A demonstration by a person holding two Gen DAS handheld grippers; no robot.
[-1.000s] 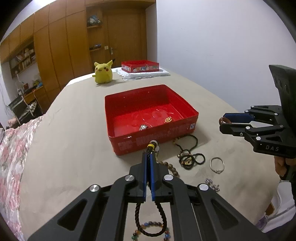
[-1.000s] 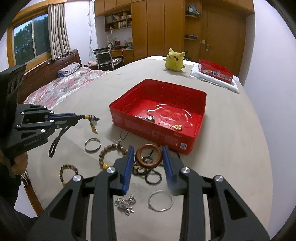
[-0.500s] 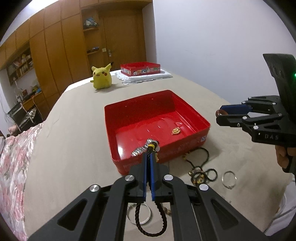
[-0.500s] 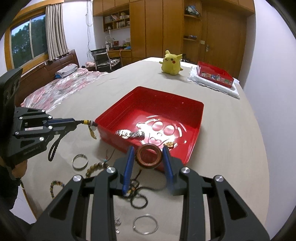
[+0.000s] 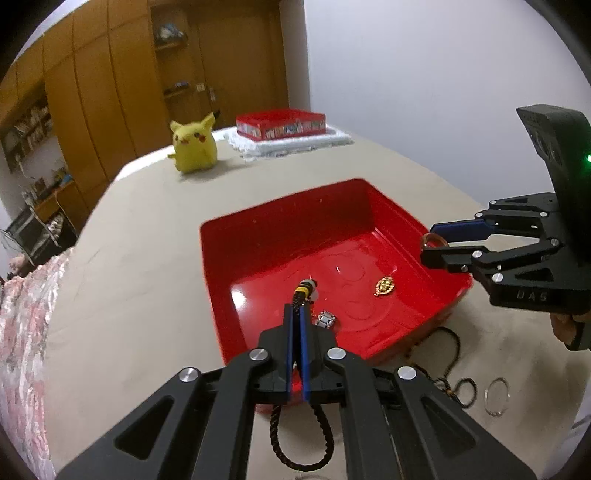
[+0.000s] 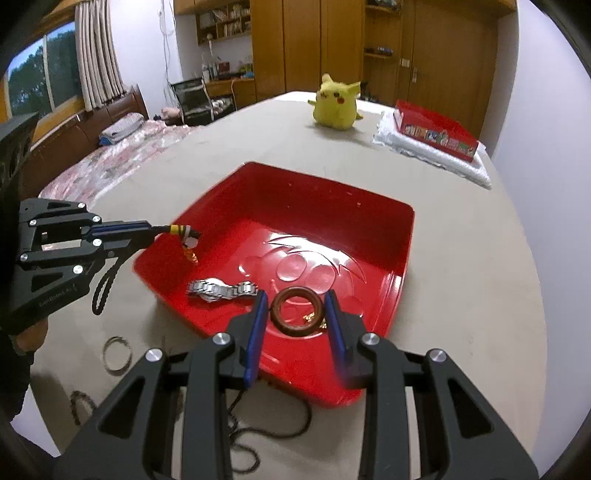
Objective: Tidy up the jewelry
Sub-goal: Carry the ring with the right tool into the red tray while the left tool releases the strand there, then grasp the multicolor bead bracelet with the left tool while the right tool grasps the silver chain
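Left tool (image 5: pixel 295 314) pinched tight on braided cord (image 5: pixel 299 439), over red tray (image 6: pixel 391 210). Right tool (image 6: pixel 295 306) partway open, gripping brown ring (image 6: pixel 297 312), watch (image 6: pixel 218 288) just left.

A home bedroom: a bed (image 6: pixel 122 147) with floral bedding sits under a curtained window (image 6: pixel 55 74), tall wooden wardrobes (image 6: pixel 295 44) and bookshelves (image 6: pixel 221 22) line the wall, and 1 yellow plush toy (image 6: pixel 336 103) rests on the table (image 6: pixel 461 277).

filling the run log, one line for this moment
left gripper: shut on braided cord | right gripper: shut on brown ring | both over red tray
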